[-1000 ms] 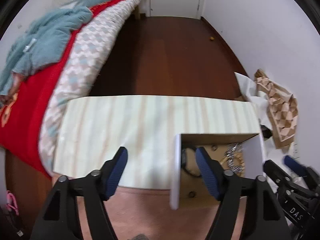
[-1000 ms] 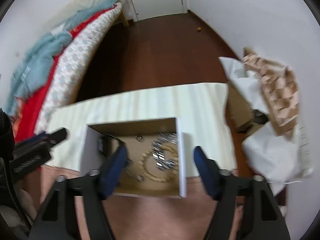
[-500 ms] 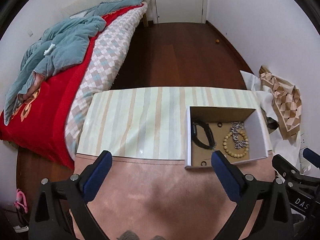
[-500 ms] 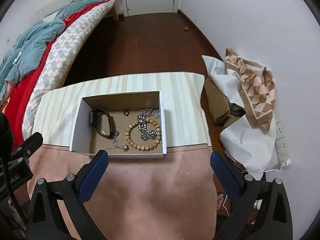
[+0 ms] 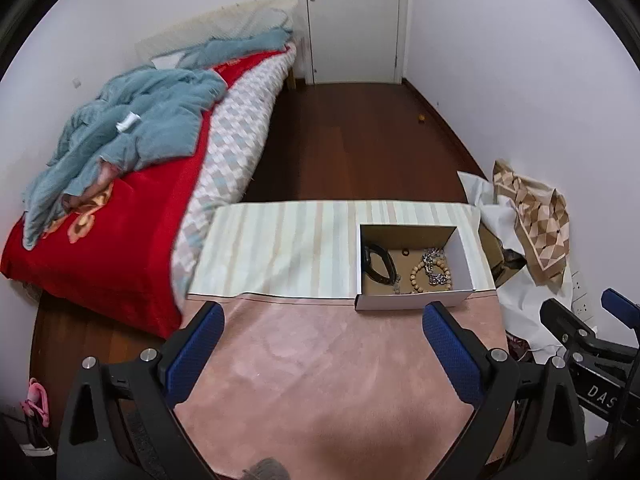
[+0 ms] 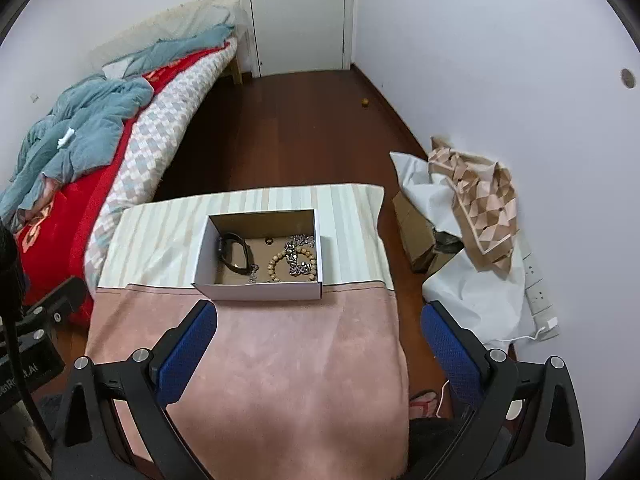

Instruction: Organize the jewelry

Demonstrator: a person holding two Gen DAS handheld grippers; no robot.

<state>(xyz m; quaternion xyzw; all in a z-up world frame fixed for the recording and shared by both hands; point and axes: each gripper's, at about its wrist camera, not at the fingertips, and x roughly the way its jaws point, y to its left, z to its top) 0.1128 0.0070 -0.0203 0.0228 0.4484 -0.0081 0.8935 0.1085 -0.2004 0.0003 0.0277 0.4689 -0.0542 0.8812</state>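
A white cardboard box (image 5: 412,302) (image 6: 260,291) stands on the table where the striped cloth meets the pink cloth. Inside lie a black band (image 5: 378,266) (image 6: 232,254), a wooden bead bracelet (image 5: 418,276) (image 6: 276,266), a silver chain (image 5: 438,266) (image 6: 298,258) and a small ring (image 6: 269,241). My left gripper (image 5: 324,340) is open and empty, held above the pink cloth, well short of the box. My right gripper (image 6: 318,340) is open and empty, also back from the box.
The table has a striped cloth (image 5: 280,248) at the far half and a pink cloth (image 5: 320,380) at the near half. A bed (image 5: 120,200) stands left. Paper, a brown box and patterned cloth (image 6: 476,200) lie on the floor at right.
Both grippers have pulled back and up from the box and opened wider. The box now looks smaller and farther away, with its contents unchanged.
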